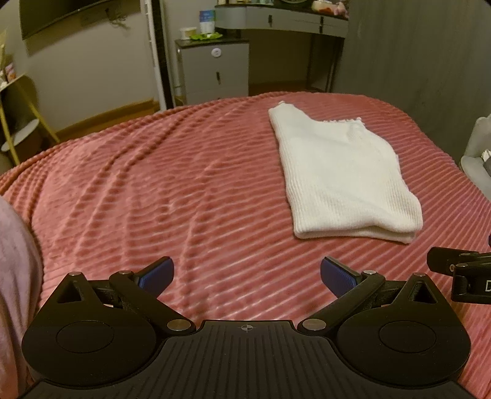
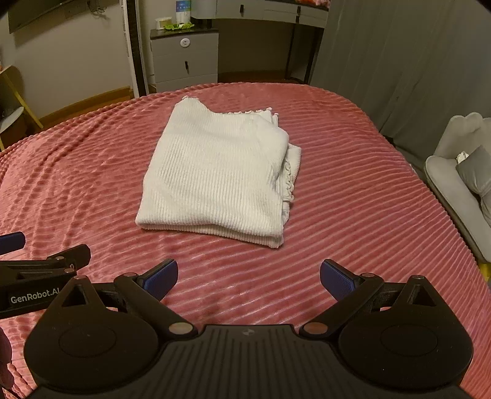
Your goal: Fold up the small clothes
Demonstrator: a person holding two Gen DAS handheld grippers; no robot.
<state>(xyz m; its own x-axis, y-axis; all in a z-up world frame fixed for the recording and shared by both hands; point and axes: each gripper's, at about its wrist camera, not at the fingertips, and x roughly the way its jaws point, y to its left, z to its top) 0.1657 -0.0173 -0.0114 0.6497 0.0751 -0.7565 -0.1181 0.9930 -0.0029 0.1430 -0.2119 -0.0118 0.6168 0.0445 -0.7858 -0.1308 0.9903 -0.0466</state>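
Observation:
A small white ribbed knit garment (image 1: 340, 175) lies folded into a flat rectangle on the pink ribbed bedspread (image 1: 153, 190); it also shows in the right wrist view (image 2: 218, 178), with frilled edges on its far and right sides. My left gripper (image 1: 247, 276) is open and empty, held above the bedspread to the near left of the garment. My right gripper (image 2: 248, 277) is open and empty, just in front of the garment's near folded edge. Each gripper shows at the edge of the other's view.
The bed's far edge faces a grey cabinet (image 1: 214, 70) and a desk (image 1: 282, 18). A grey curtain (image 2: 399, 61) and a grey sofa (image 2: 460, 172) stand to the right. A gold-framed shelf (image 1: 18, 116) stands at the left.

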